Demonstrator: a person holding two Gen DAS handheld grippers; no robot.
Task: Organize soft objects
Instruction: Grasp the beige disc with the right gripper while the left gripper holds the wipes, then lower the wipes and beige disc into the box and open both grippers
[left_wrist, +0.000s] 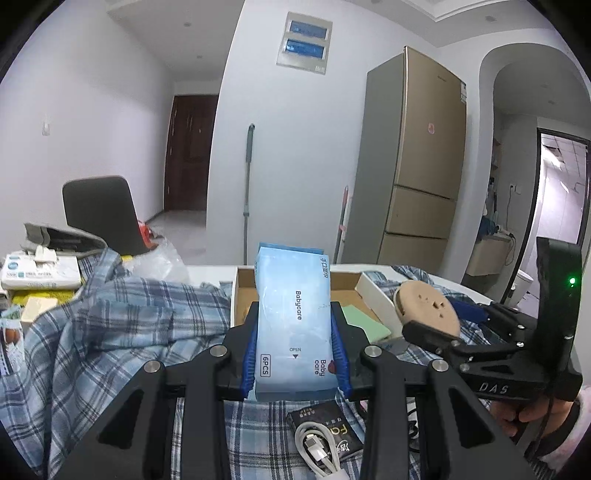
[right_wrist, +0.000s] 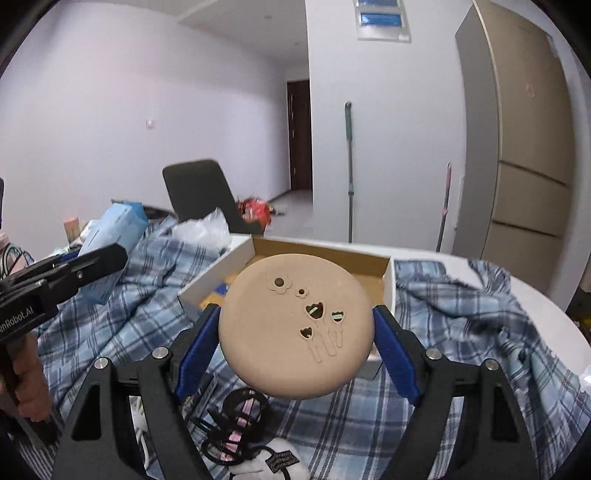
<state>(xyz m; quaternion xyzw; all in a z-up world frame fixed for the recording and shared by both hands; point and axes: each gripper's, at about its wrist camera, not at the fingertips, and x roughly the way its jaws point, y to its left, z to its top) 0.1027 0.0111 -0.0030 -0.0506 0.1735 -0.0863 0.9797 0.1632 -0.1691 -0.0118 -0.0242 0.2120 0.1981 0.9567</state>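
Two grips — left hand-held gripper (left_wrist: 295, 354) clamps wipes pack (left_wrist: 293, 325); right hand-held gripper (right_wrist: 295, 343) — tan disc (right_wrist: 295, 328).

Left wrist view from close behind its own fingers, facing across the cardboard box (left_wrist: 243, 291) toward the refrigerator (left_wrist: 424, 155); right wrist view equally close, right of it, facing the same box (right_wrist: 369, 258); shared: box, plaid cloth (left_wrist: 110, 325), mop handle (left_wrist: 248, 177), refrigerator.

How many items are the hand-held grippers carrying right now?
2. The left hand-held gripper clamps a blue Babycare wipes pack; the right hand-held gripper holds a tan round case above the cardboard box.
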